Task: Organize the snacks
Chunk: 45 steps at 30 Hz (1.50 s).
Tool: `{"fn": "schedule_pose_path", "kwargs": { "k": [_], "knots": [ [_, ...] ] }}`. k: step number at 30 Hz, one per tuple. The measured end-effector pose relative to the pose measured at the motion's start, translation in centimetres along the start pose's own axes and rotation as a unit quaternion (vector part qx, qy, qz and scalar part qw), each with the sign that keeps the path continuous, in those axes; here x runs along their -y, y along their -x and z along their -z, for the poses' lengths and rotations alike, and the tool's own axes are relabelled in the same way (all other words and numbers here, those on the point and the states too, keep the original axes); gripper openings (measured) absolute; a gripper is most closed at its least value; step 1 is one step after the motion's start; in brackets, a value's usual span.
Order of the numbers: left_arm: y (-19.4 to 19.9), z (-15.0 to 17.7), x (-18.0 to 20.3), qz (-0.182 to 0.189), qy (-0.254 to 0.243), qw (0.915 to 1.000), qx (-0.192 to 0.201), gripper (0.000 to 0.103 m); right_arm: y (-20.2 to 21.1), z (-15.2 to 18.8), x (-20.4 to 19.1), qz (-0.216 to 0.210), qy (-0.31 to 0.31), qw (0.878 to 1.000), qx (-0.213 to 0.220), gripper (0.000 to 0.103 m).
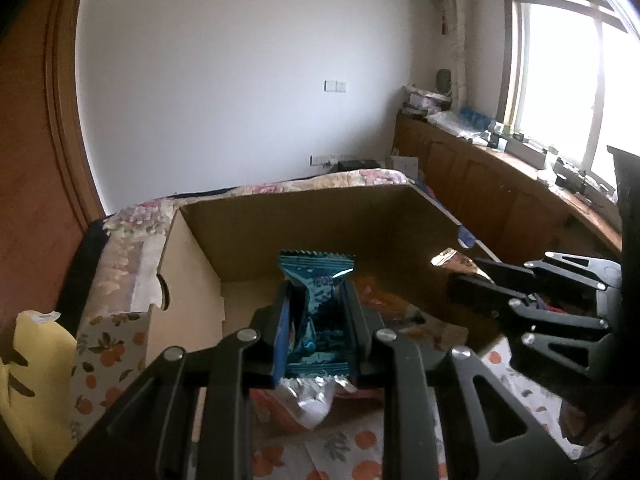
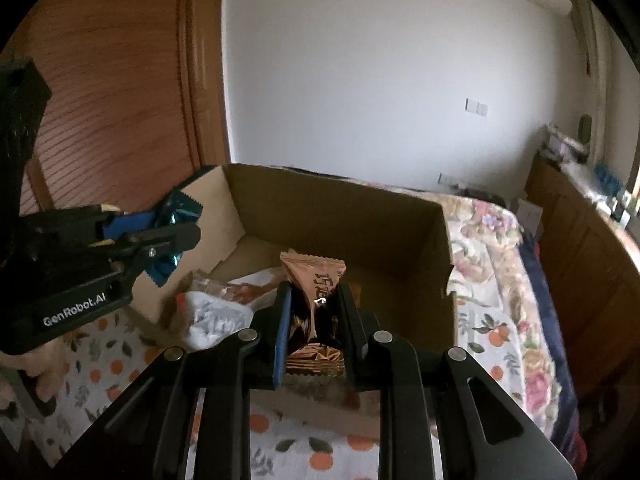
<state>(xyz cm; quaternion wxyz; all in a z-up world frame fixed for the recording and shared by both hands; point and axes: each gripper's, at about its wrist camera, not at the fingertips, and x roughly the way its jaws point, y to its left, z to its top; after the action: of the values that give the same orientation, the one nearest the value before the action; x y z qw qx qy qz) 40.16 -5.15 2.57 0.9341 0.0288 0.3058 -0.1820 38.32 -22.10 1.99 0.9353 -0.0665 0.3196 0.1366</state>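
Left gripper clamped on blue snack packet; right gripper clamped on brown snack packet. Both held above near edge of cardboard box. Carry each past box rim, lower close to box floor, then release clear of other gripper.

Glossy foil blue packet, matt cardboard box, cloth bedspread.

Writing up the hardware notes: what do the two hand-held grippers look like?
Both alike: the left hand-held gripper and the right hand-held gripper are matte black linkage frames with slotted arms, silver rivets and one blue pad. White "GenRobot.AI" lettering marks the left body.
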Motion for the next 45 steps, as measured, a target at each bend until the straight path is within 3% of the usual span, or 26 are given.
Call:
{"fn": "schedule_pose_path", "kwargs": {
  "k": [10, 17, 23, 40, 45],
  "knots": [
    [-2.3, 1.0, -1.0, -0.009, 0.019, 0.9995, -0.026, 0.026, -2.8, 1.3, 1.7, -0.005, -0.031, 0.999, -0.024, 0.02],
    [-2.1, 1.4, -0.3, -0.011, 0.014, 0.9995, -0.028, 0.042, -3.0, 1.6, 1.5, -0.004, -0.033, 0.999, -0.03, 0.031],
    [-1.0, 1.8, 0.2, -0.018, 0.006, 0.9994, -0.028, 0.045, -1.3, 1.8, 1.0, -0.011, -0.034, 0.999, -0.012, 0.035],
    [12.4, 3.8, 3.9, -0.045, -0.019, 0.9985, 0.027, 0.052, 11.3, 4.9, -2.2, -0.013, -0.03, 0.999, 0.039, 0.036],
    [16.6, 4.5, 4.9, -0.05, -0.023, 0.9969, 0.057, 0.066, 14.8, 5.6, -2.7, -0.005, -0.038, 0.998, 0.058, 0.051]
  ]
}}
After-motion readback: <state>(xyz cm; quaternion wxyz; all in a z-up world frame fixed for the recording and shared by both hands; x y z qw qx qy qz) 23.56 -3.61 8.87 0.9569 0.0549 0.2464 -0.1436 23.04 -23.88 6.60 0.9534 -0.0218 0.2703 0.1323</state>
